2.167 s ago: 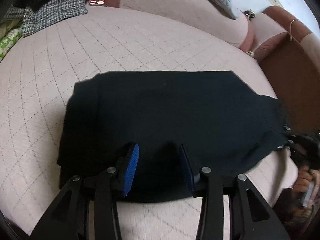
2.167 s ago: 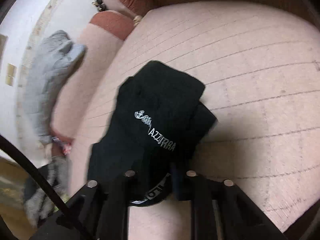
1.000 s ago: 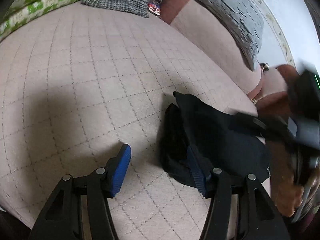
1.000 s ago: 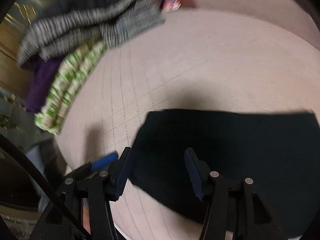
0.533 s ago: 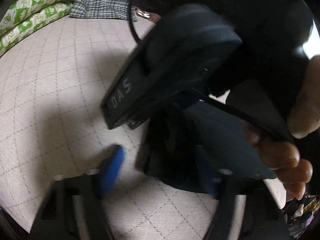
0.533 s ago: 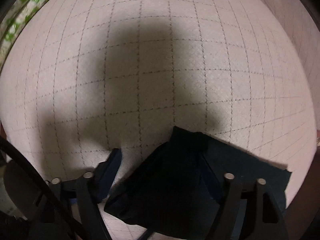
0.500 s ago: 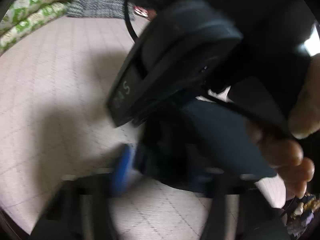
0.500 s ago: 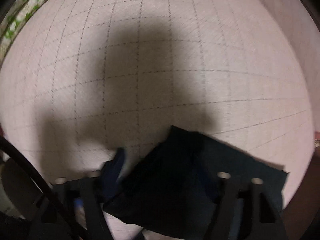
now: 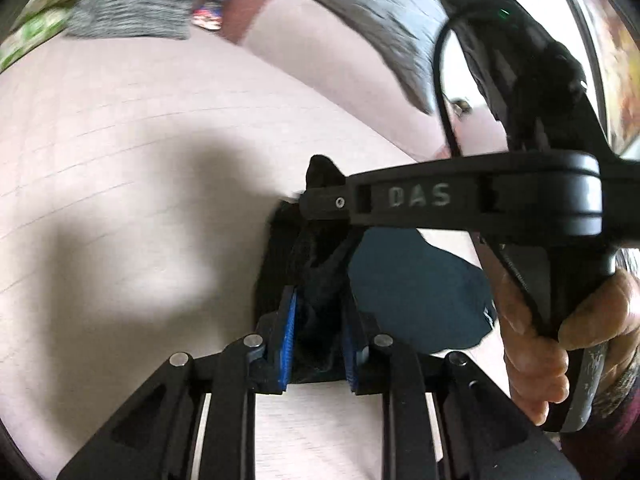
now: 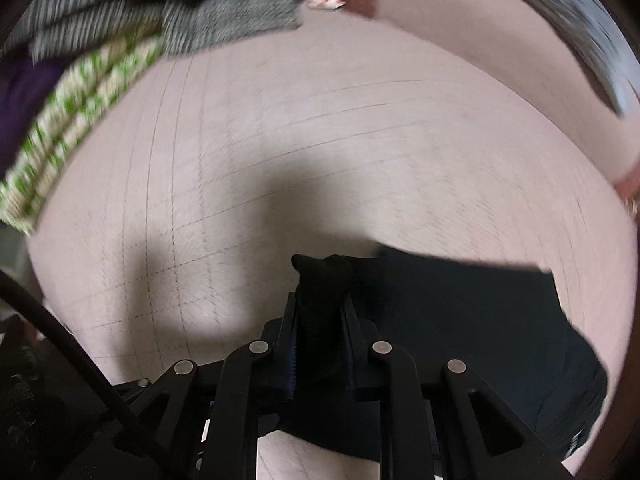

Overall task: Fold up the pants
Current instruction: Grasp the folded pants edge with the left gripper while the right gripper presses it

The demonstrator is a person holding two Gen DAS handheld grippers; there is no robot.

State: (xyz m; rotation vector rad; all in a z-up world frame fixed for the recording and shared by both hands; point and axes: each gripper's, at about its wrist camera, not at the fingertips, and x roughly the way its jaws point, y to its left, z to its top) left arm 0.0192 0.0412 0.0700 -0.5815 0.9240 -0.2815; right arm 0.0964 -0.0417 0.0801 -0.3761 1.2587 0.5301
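Note:
The black folded pants [image 9: 416, 292] lie on the pink quilted sofa cushion [image 9: 120, 184]. My left gripper [image 9: 318, 312] is shut on a bunched edge of the pants at their left end. My right gripper [image 10: 320, 320] is shut on the same end of the pants [image 10: 472, 320], with a tuft of black cloth sticking up between its pads. In the left wrist view the right gripper's black body [image 9: 460, 204] and the hand holding it cross just above my left gripper, and hide part of the pants.
A grey checked garment [image 10: 224, 20], a green-and-white patterned cloth [image 10: 80, 92] and a purple cloth [image 10: 20, 92] are piled at the cushion's far left. A grey pillow [image 9: 360, 12] leans on the sofa back. The cushion [image 10: 320, 140] stretches pink ahead.
Both grippers were open around the pants' left end half a second ago; now both have closed on the cloth. The right gripper has swung in close above the left one.

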